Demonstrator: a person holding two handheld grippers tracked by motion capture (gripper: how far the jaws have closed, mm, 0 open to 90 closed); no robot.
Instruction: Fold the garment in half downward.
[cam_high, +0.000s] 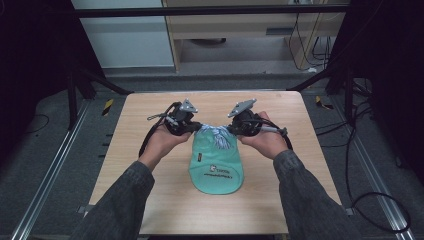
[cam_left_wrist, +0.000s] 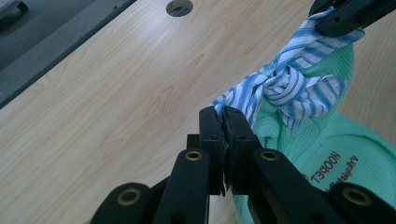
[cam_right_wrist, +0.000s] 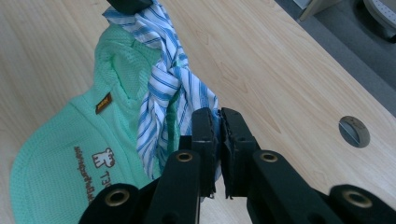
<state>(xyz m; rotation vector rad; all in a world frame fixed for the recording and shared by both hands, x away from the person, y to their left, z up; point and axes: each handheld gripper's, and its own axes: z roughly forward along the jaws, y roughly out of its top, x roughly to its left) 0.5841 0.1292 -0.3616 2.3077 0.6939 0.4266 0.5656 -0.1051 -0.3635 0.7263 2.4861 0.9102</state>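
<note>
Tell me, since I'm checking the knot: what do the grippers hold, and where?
Each holds an end of the striped cloth knotted at the back of the green cap: left gripper one end, right gripper the other.

The cap is mint green with a fine mesh weave, dark brown lettering and a small white figure on its front, plus a little brown-and-gold tag at its side. The striped cloth knotted at its back is white with blue stripes. The desk is pale wood grain. Both grippers' jaws are black.
</note>
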